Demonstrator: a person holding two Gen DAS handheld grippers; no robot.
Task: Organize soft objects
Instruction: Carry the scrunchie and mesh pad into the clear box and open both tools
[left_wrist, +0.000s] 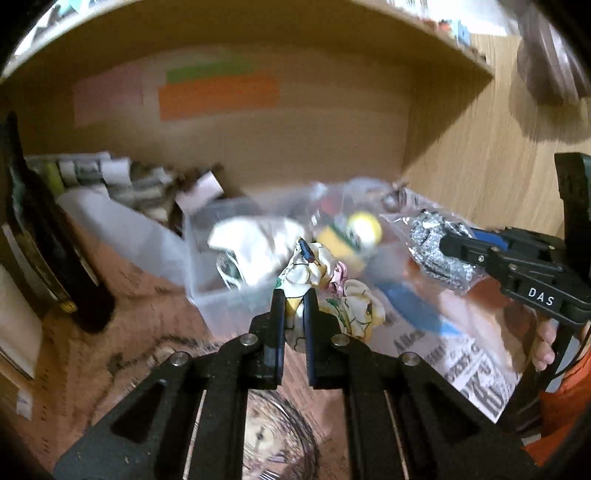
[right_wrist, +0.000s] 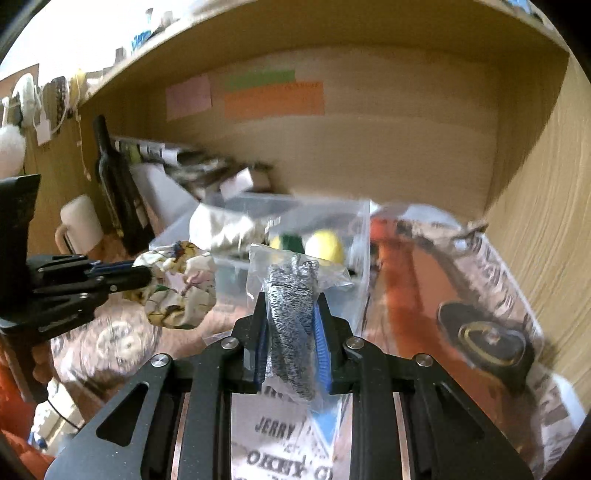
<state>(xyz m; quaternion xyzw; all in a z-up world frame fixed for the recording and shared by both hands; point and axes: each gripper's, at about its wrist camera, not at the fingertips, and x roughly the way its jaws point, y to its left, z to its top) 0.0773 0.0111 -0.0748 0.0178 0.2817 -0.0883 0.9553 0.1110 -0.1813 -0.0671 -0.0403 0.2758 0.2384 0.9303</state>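
My left gripper (left_wrist: 294, 297) is shut on a cream floral fabric scrunchie (left_wrist: 328, 291) and holds it just in front of a clear plastic bin (left_wrist: 221, 306). The scrunchie also shows in the right wrist view (right_wrist: 177, 288), with the left gripper (right_wrist: 142, 275) at its left. My right gripper (right_wrist: 290, 306) is shut on a clear bag holding a silver-black knitted item (right_wrist: 291, 321). In the left wrist view the right gripper (left_wrist: 448, 245) holds that bag (left_wrist: 436, 251) at the right. The bin (right_wrist: 354, 258) holds a white cloth (right_wrist: 225, 229) and yellow round things (right_wrist: 325, 245).
A dark bottle (right_wrist: 114, 184) and a white mug (right_wrist: 79, 221) stand at the left of the wooden shelf nook. Papers and a white box (left_wrist: 114, 221) lie behind the bin. A newspaper-print mat (right_wrist: 491, 295) covers the surface. The wooden side wall (right_wrist: 546, 221) is close on the right.
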